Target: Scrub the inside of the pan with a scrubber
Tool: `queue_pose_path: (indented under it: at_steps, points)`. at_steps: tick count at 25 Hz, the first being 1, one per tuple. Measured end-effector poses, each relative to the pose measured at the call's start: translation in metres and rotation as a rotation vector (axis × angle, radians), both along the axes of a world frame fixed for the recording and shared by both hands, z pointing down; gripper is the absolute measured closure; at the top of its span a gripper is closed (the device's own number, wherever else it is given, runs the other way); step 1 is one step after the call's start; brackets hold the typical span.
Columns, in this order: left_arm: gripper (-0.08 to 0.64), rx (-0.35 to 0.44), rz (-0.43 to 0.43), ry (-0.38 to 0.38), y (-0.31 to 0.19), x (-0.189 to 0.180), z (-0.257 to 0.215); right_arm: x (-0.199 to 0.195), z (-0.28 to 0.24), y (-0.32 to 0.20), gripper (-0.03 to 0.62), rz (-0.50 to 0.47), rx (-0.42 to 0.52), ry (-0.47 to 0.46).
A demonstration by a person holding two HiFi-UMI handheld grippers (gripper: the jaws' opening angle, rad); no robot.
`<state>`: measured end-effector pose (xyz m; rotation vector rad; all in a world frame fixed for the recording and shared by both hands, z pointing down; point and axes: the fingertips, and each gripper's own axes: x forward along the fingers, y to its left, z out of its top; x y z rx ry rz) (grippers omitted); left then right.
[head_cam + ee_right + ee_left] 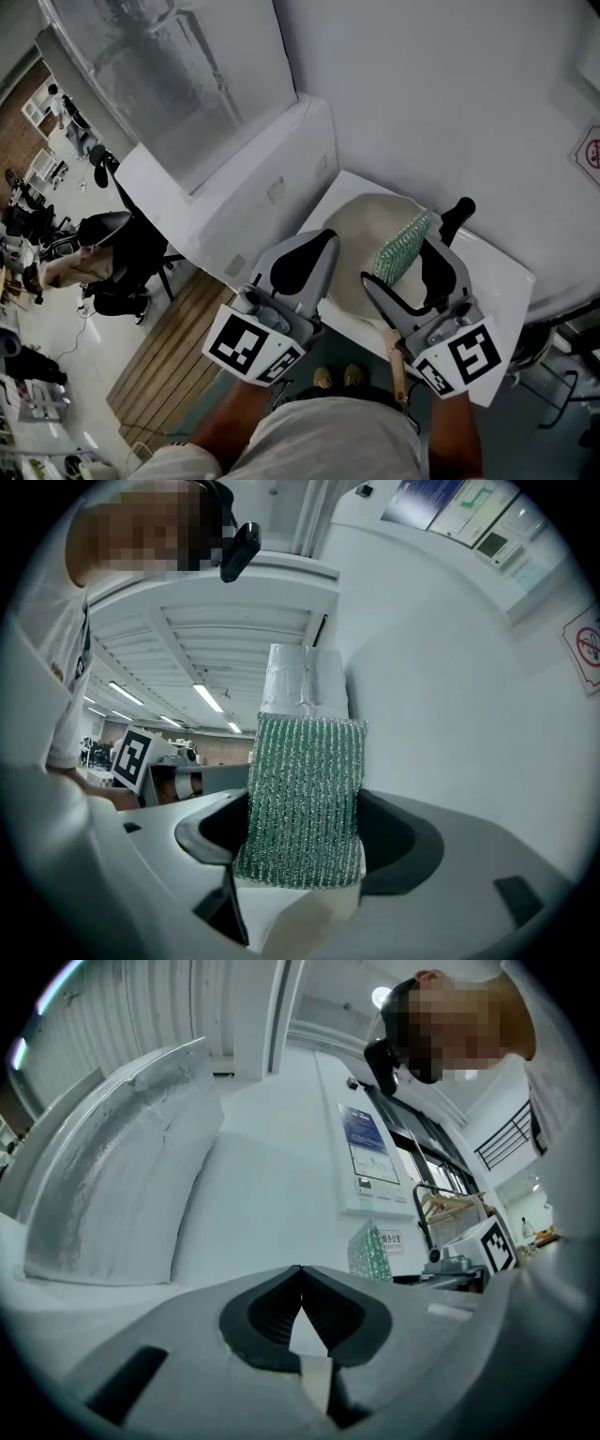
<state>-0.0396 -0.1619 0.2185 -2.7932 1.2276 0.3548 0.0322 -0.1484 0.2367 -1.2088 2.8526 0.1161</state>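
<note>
A cream-lined pan [361,251] lies on a small white table [497,274], its black handle [457,217] pointing to the far right. My right gripper [416,264] is over the pan's right half, shut on a green mesh scrubber [404,246] that stands upright between its pads [305,799]. My left gripper [322,246] is over the pan's left rim; its jaws meet at the tips [300,1279], shut with nothing clearly held. Only a pale sliver shows in the gap behind the tips. From the left gripper view the scrubber [369,1252] appears to the right.
A white ledge [234,192] and a wall run along the table's far side. A rounded white body [562,281] stands to the right. Wooden decking [169,347] lies below left, and beyond it a seated person [98,258] on a chair. A control panel [375,1162] hangs on the wall.
</note>
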Motion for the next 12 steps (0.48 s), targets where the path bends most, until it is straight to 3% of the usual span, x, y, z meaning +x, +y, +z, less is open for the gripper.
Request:
queue_pose_path:
  at_steps: [12]
  points:
    - [0.544,0.002,-0.008,0.013,-0.0053,-0.0062,-0.0005,-0.0037,0.0031,-0.0050,0.241,-0.001,-0.012,0.006]
